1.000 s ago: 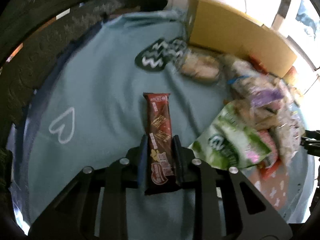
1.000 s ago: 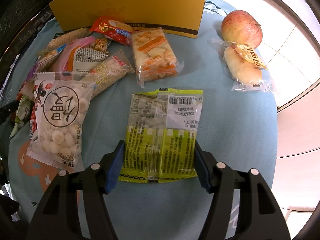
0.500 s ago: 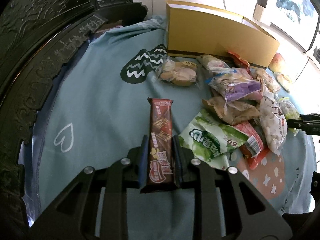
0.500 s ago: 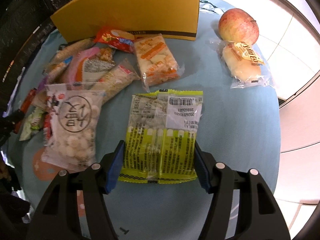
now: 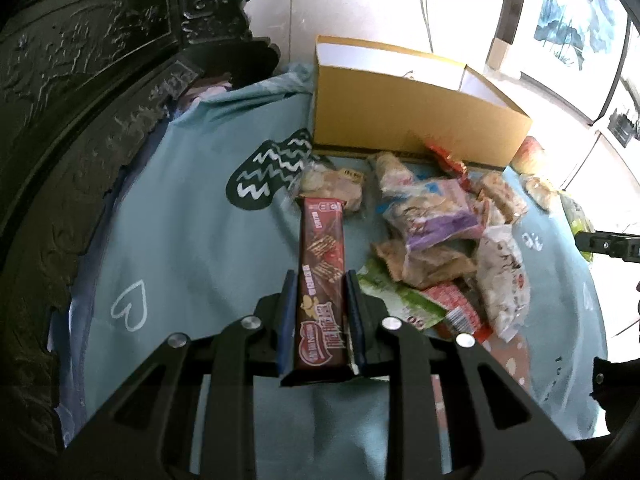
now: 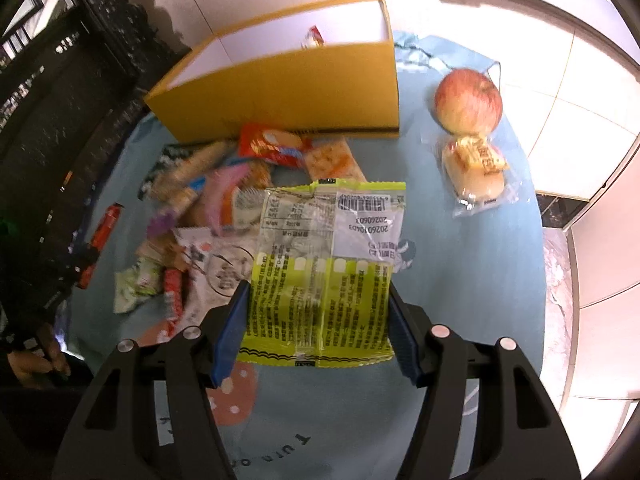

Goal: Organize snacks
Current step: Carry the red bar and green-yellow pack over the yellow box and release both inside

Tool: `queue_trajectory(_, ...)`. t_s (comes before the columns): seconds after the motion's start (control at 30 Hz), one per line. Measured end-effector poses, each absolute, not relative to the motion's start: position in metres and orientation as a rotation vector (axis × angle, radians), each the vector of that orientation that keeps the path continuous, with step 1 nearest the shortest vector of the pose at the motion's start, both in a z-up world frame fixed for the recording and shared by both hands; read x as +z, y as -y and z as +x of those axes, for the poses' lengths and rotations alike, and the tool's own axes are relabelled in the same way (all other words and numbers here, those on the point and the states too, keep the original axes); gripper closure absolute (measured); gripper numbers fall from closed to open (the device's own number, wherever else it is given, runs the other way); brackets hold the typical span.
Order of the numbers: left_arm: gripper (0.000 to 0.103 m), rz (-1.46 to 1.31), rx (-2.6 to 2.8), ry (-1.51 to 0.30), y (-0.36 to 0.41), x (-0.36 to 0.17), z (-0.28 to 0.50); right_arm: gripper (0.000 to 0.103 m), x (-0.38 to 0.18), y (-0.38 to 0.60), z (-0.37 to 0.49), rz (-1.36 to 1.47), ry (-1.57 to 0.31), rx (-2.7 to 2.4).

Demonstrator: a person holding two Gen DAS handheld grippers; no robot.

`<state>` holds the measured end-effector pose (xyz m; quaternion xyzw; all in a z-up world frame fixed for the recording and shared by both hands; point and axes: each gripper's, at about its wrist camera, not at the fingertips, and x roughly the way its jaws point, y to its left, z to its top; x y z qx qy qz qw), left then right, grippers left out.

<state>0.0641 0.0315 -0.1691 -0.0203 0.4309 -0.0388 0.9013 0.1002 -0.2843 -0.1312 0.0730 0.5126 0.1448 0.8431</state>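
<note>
Yellow box (image 6: 280, 92) sits open-topped at the far edge of the blue cloth (image 5: 180, 240), and that's where I reckon both loads are headed. My left gripper (image 5: 322, 320) is clamped on the brown bar (image 5: 322, 264), pinched near its lower end so the length pokes forward, clear of the cloth. My right gripper (image 6: 316, 324) is set wide, pads pressing both edges of the lime packet (image 6: 324, 268), held flat with its barcode side up. The snack pile (image 5: 440, 232) lies just in front of the box, untouched. An apple (image 6: 468, 100) and a wrapped bun (image 6: 476, 172) rest apart on the right. Something small and red (image 6: 314, 36) already shows inside the box.
</note>
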Motion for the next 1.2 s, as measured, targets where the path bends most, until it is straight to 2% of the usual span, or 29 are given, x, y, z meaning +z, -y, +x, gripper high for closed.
queue_trajectory(0.17, 0.08, -0.064, -0.1, -0.834, -0.031, -0.141, 0.071, 0.039, -0.092, 0.292, 0.098, 0.194, -0.999, 0.331)
queue_trajectory(0.47, 0.08, -0.089, -0.181, -0.643, -0.015, -0.048, 0.114, 0.039, -0.004, 0.301, 0.128, 0.218, -0.808, 0.358)
queue_trajectory(0.77, 0.08, -0.074, -0.234, -0.54, 0.026, 0.023, 0.205, 0.039, 0.066, 0.285, 0.205, 0.14, -0.69, 0.355)
queue_trajectory(0.97, 0.079, -0.044, -0.216, -0.561, 0.044, 0.035, 0.265, 0.039, 0.088, 0.273, 0.257, 0.119, -0.676, 0.313)
queue_trajectory(1.0, 0.074, -0.042, -0.207, -0.575, 0.046, 0.033, 0.273, 0.038, 0.085, 0.271, 0.269, 0.127, -0.694, 0.314)
queue_trajectory(1.03, 0.062, -0.038, -0.195, -0.601, 0.049, 0.028, 0.283, 0.037, 0.077, 0.268, 0.284, 0.137, -0.738, 0.319)
queue_trajectory(1.07, 0.027, -0.034, -0.163, -0.632, 0.05, 0.02, 0.294, 0.036, 0.069, 0.265, 0.293, 0.126, -0.765, 0.305)
queue_trajectory(1.1, 0.017, -0.03, -0.136, -0.629, 0.048, 0.016, 0.296, 0.034, 0.059, 0.263, 0.299, 0.088, -0.79, 0.264)
queue_trajectory(1.2, 0.015, -0.021, -0.1, -0.644, 0.039, -0.001, 0.289, 0.034, 0.041, 0.259, 0.293, 0.067, -0.812, 0.266)
